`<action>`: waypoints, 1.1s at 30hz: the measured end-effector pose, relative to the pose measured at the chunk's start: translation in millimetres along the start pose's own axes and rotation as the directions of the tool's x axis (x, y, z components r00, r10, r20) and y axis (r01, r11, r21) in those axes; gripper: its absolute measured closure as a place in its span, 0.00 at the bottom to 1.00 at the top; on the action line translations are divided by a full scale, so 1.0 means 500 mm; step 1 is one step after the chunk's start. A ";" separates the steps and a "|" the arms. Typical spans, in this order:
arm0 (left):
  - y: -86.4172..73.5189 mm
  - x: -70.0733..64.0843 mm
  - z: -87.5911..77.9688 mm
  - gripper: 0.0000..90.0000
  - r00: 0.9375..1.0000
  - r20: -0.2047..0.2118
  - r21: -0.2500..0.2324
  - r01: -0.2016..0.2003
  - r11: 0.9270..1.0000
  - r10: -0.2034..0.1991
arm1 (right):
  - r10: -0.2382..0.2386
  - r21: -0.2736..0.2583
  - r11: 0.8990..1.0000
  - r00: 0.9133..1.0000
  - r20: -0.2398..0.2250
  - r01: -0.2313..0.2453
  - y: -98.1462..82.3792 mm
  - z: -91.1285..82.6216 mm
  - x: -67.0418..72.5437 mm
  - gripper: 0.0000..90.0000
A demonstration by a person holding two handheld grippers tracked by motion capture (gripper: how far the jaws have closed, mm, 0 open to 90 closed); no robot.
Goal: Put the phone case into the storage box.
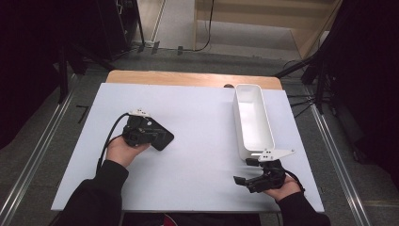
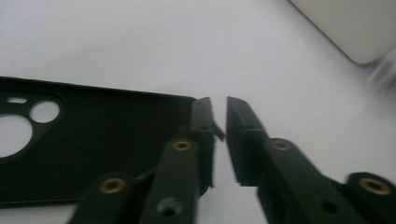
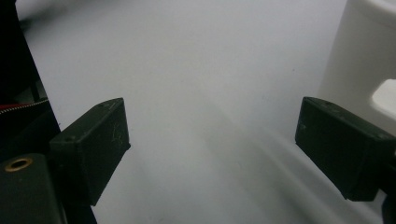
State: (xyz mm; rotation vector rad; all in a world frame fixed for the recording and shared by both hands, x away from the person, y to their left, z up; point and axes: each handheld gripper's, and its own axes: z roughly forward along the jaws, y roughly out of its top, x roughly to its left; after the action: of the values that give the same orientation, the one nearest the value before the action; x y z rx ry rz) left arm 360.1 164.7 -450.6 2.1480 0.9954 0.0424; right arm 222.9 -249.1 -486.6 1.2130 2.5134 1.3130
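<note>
White tabletop (image 1: 197,122) carries a flat black rubber phone case (image 2: 93,140) and an empty white plastic bin (image 1: 251,117). Left gripper (image 2: 218,122) pinches the case's corner between nearly closed fingers; lifting and binning apparently remain. Right gripper (image 3: 210,144) idles, fingers spread.

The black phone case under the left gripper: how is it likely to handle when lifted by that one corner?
The phone case looks thin and hollow, with camera cut-outs, so probably light. Pinched at one corner by the left gripper, it may sag or twist somewhat if it is soft plastic. Lying flat on the white table, it should not roll, though it might slide.

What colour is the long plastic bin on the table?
White; the long plastic bin shows best in the high view.
</note>
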 end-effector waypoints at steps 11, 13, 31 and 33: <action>-0.020 0.017 0.017 0.99 1.000 0.001 0.029 0.027 0.999 -0.027 | -0.002 -0.003 1.000 1.000 0.003 0.002 -0.001 -0.001 -0.001 0.09; -0.024 0.018 0.020 0.99 1.000 -0.014 0.039 0.029 0.999 -0.028 | 0.003 0.001 1.000 1.000 0.002 -0.003 -0.001 -0.001 -0.001 0.09; -0.053 0.024 0.057 0.99 0.999 -0.016 0.109 0.051 0.993 -0.050 | -0.003 -0.005 1.000 1.000 0.006 0.003 0.000 -0.003 0.000 0.15; -0.054 0.025 0.057 0.99 0.998 -0.010 0.107 0.056 0.993 -0.055 | -0.005 -0.004 1.000 1.000 0.005 0.005 0.000 -0.002 0.000 0.15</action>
State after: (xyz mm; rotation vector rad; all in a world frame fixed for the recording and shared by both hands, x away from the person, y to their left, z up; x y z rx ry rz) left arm 360.6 166.3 -491.5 2.2177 1.0826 -0.0311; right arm 222.5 -249.9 -485.9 1.2073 2.5067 1.3118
